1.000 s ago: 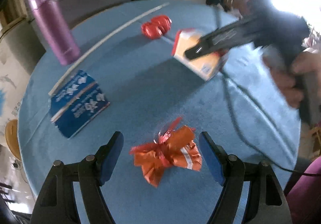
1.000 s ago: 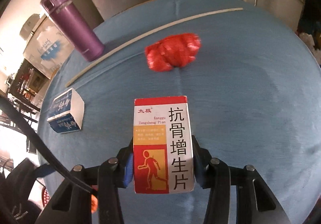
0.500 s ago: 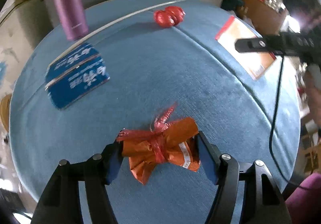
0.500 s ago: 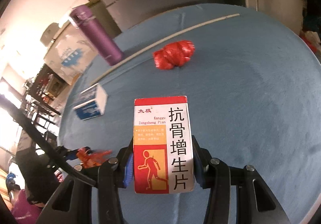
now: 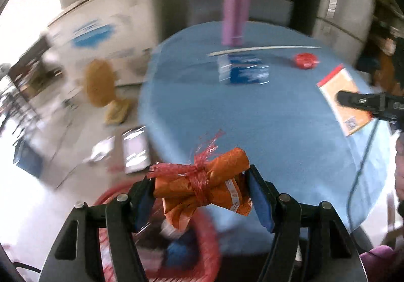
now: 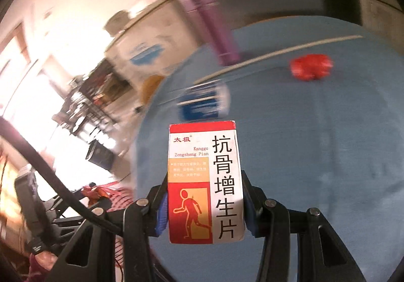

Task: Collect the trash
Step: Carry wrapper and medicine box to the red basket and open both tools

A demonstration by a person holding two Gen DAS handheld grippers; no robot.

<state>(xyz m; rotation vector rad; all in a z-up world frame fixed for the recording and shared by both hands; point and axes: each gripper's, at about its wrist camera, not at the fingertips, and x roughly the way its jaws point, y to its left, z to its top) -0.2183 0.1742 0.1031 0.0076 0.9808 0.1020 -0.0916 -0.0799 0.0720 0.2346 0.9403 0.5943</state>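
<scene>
While both claws are gripping trash:
Left gripper (image 5: 202, 196): pinching the orange wrapper (image 5: 202, 188), hanging over the red basket (image 5: 207, 244) beside the table (image 5: 277, 118).
Right gripper (image 6: 204, 206): squeezing the medicine box (image 6: 205, 181) above the table.
Table: carrying a red wad (image 5: 305, 61), blue box (image 5: 243, 72), purple flask (image 5: 234, 10).

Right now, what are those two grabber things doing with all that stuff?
They are tidying up rubbish. The left gripper is pinching a crumpled orange wrapper tied with red string and holding it above a red mesh basket beside the round blue table. The right gripper is clamped on a red and white medicine box over the table. A red crumpled ball, a blue and white carton and a purple flask sit on the table.
</scene>
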